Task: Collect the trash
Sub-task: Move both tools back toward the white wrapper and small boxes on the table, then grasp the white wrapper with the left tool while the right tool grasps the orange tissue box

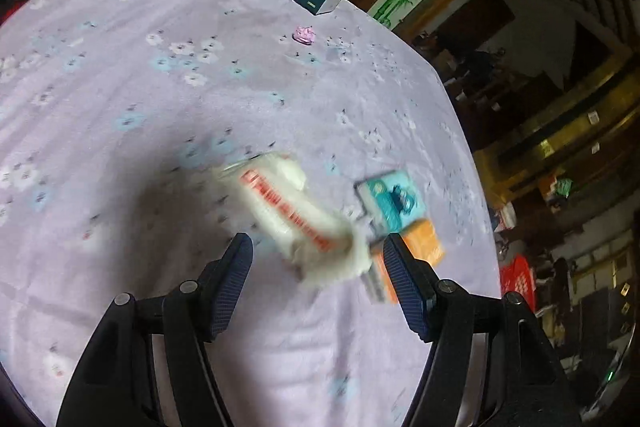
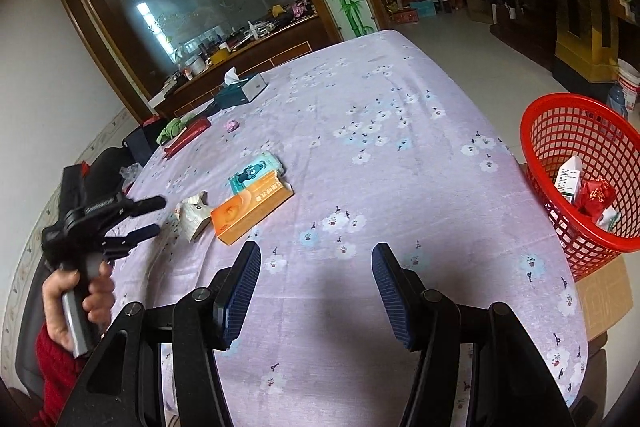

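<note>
Red basket [image 2: 576, 187] sitting past table [image 2: 400, 155] edge, holding carton and red wrapper. Crumpled white wrapper [image 1: 296, 219] lying on table, touching orange box [image 2: 250, 209]. Left claw [image 1: 318, 247] gaping wide just short of wrapper. Right claw [image 2: 316, 257] gaping, gripping nothing.

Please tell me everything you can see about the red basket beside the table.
The red basket is a round plastic mesh bin with a solid rim, open at the top. It stands tilted beside the table's right edge, apparently resting on a brown cardboard box. Inside lie a white carton, a crumpled red wrapper and other scraps. Neither gripper touches it.
</note>
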`<state>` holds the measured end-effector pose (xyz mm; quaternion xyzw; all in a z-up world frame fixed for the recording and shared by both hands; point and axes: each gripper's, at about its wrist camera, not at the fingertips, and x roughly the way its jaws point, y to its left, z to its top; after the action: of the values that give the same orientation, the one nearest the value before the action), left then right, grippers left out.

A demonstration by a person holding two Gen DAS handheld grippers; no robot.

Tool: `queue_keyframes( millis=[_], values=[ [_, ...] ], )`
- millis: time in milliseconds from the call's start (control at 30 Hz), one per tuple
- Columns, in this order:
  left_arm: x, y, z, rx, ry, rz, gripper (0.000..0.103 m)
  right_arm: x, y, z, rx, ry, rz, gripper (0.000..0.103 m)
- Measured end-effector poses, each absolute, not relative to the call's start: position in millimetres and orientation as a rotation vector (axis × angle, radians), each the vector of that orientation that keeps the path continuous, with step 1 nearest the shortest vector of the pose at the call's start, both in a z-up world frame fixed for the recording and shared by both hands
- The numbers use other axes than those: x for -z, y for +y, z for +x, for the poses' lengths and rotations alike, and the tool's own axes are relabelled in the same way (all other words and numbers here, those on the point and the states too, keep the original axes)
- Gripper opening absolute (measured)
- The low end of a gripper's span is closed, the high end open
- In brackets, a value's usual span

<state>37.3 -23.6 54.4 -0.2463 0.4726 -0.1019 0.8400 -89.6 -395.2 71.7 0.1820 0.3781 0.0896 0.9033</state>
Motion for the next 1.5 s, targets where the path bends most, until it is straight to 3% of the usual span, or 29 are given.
queue_keyframes(
  millis=[400,467,533,1133,1400,1500],
  values=[
    [-27.1,-63.1,69.7,0.146,1.027,-0.279,0.065,-75.1,-387.7,-77.1,-0.193,0.803,0.383,0.062],
    [-28.1,-64.6,63.5,0.197,1.015,-0.261,0.047,-77.1,-377.4,-71.3,-0.202,0.814,0.368,0.063],
    [-31.8,-65.8,54.7,0.249,1.013,-0.252,0.038,-76.9,-364.4,-62.0,-0.213,0.835,0.352,0.069],
    [-39.7,1.0,-3.8,0.330,0.944,-0.247,0.039,-22.9,-259.6,53.5,0.016,1.126,0.526,0.073],
    [-41.9,-0.1,-9.9,0.343,0.924,-0.223,0.039,-14.1,-237.8,62.1,0.083,1.137,0.323,0.074],
    [-40.9,-4.5,-8.6,0.345,0.928,-0.209,0.039,-18.6,-253.1,50.4,0.058,1.113,0.273,0.064]
  ],
)
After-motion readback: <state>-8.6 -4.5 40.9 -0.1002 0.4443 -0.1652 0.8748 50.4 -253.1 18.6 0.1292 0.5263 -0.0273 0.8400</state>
